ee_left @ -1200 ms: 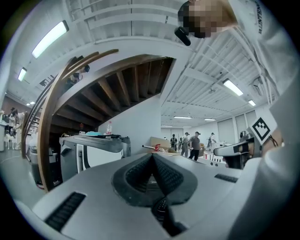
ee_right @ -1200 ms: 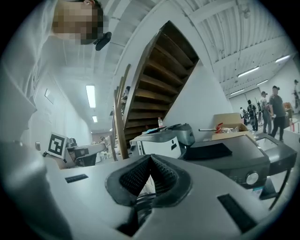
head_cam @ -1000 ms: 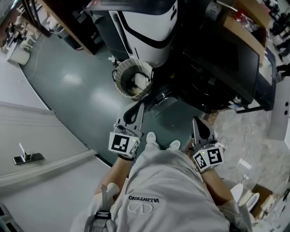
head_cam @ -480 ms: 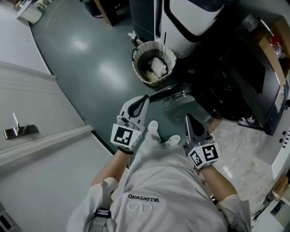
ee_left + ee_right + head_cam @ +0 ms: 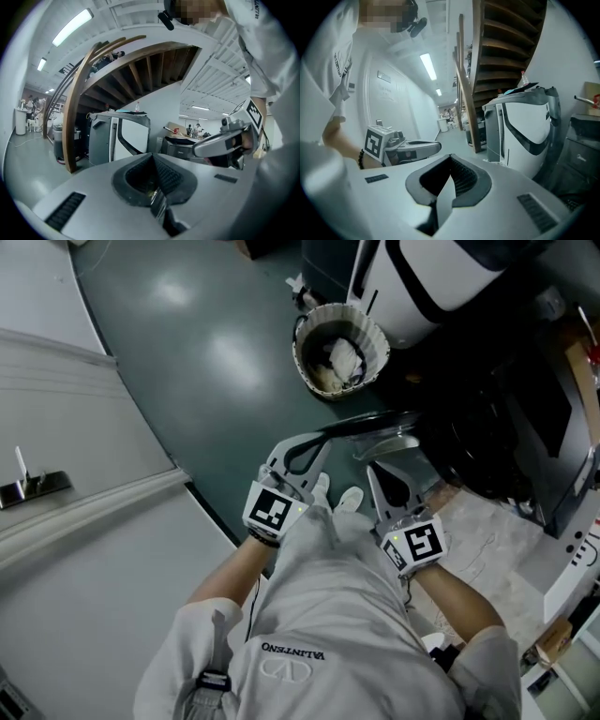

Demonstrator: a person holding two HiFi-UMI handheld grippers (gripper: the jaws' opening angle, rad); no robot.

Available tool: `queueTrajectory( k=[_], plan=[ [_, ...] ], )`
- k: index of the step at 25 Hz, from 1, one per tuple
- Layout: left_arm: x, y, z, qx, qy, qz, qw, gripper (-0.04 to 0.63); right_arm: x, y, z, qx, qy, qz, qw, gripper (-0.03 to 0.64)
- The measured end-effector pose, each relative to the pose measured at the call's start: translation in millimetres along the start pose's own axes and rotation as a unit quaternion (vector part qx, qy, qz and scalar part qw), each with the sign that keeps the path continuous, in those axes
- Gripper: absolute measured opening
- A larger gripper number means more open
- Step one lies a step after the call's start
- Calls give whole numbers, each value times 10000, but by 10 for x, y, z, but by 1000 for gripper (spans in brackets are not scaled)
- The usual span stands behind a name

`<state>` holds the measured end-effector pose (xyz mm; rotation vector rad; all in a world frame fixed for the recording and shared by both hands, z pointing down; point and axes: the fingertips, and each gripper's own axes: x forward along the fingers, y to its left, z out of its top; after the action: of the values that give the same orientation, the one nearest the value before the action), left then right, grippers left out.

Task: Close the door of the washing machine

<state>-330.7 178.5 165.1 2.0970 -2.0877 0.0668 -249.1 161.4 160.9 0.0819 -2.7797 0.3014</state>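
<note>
The dark front-loading washing machine point(image 5: 497, 427) stands at the right of the head view. Its round door point(image 5: 370, 425) swings out open toward the floor's middle. My left gripper point(image 5: 319, 440) is shut and empty, its tip just short of the door's outer edge. My right gripper point(image 5: 373, 471) is also shut and empty, just below the door's glass. The left gripper view shows its own jaws point(image 5: 151, 155) closed, with the right gripper point(image 5: 220, 143) alongside and the machine point(image 5: 180, 147) beyond. In the right gripper view the left gripper point(image 5: 412, 147) sits beside the closed jaws point(image 5: 451, 157).
A woven basket point(image 5: 339, 351) with laundry in it stands on the green floor just beyond the door. A white and grey appliance point(image 5: 441, 277) rises behind it. A white wall with a ledge point(image 5: 94, 493) runs along the left. The person's shoes point(image 5: 337, 498) are between the grippers.
Both grippers have moved forward and lower toward the open door, still shut. The left tip now lies close to the door's edge, and the right gripper has swung in under the glass.
</note>
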Motion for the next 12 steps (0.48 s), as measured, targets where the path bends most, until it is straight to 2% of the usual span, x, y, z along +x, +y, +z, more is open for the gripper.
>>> queueTrajectory(
  k=[4,12],
  plan=[
    [81,12,-189,-57,83,11,9999,2,157,-73,-196,0,135,148,9998,11],
    [338,64,-820,-211,533,55,9983,2,372,-309,-794,211,330,243,9989,12]
  ],
)
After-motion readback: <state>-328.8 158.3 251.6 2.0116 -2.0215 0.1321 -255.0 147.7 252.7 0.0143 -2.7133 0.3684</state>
